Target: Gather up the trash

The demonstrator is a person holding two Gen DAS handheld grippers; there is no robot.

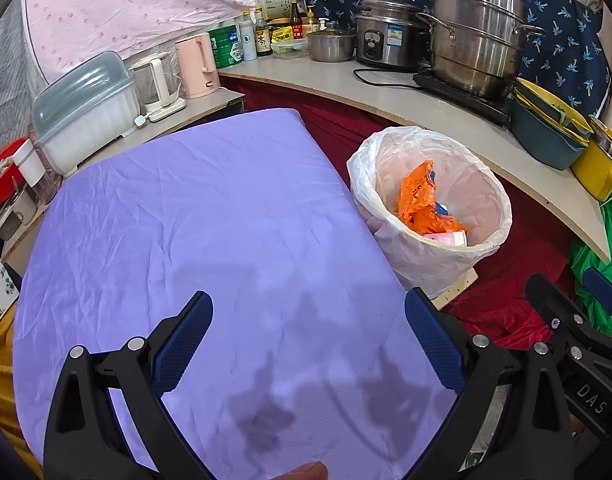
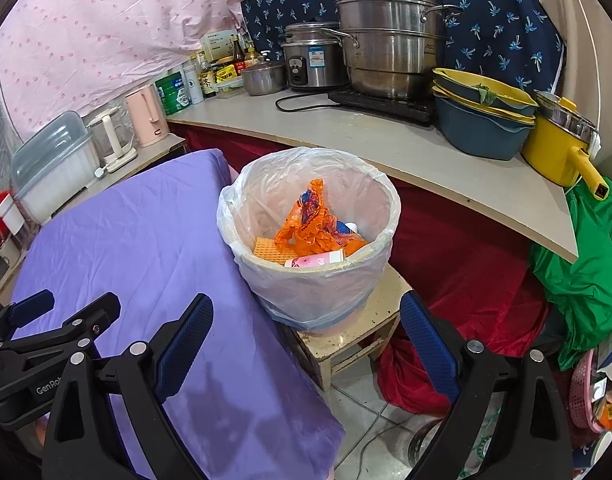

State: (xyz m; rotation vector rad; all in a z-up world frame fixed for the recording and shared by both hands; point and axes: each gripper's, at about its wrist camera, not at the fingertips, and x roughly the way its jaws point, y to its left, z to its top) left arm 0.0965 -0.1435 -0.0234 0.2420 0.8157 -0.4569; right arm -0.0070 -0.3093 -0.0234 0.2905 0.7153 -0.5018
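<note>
A bin (image 1: 437, 256) (image 2: 317, 292) lined with a white plastic bag stands on a small stool (image 2: 365, 328) to the right of a purple-covered table (image 1: 194, 240) (image 2: 146, 264). Inside lie a crumpled orange wrapper (image 1: 421, 200) (image 2: 317, 228), a pink paper cup (image 1: 447, 238) (image 2: 317, 259) and a yellow-orange sponge (image 2: 268, 250). My left gripper (image 1: 309, 344) hangs open over the bare purple cloth, nothing between its fingers. My right gripper (image 2: 306, 344) is open too, just in front of the bin and above the table's right edge, empty.
A curved counter (image 2: 385, 148) behind the bin carries steel pots (image 2: 389, 40), a rice cooker (image 2: 311, 62), stacked basins (image 2: 481, 120), a yellow pot (image 2: 557, 152), bottles and kettles (image 1: 196, 66). Red cloth (image 2: 465, 264) and green cloth (image 2: 581, 272) hang below the counter. A dish box (image 1: 86, 108) stands left.
</note>
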